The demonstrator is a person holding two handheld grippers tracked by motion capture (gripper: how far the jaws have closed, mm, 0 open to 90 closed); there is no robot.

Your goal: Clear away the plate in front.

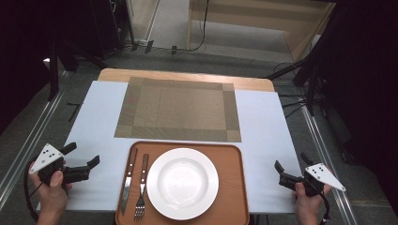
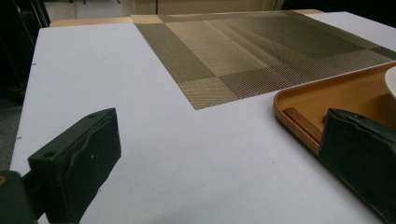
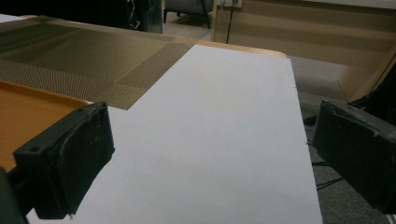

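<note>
Plainly, every place below was told against the tray.
Tray [image 1: 234,197]: an orange-brown wooden one, it sat at the near edge of the white tabletop [image 1: 267,126], midway between the two grippers.
Plate [image 1: 182,183]: white and round, it lay in the middle of the tray, with nothing on it.
Knife [image 1: 128,180]: it lay in the tray's left part, left of the plate, wooden handle pointing away from the person.
Fork [image 1: 140,187]: it lay in the tray just right of the knife and just left of the plate, tines toward the person.
Placemat [image 1: 178,109]: woven and brown, it lay flat on the tabletop just beyond the tray's far rim.
Left gripper [image 1: 84,157]: held in the person's left hand [image 1: 51,187], it was left of the tray, apart from it, jaws spread wide with nothing between them; in the left gripper view the tray's corner [image 2: 299,112] showed beside one jaw.
Right gripper [image 1: 292,168]: held in the right hand [image 1: 307,201], it was right of the tray over the tabletop's edge, jaws likewise spread and holding nothing.
</note>
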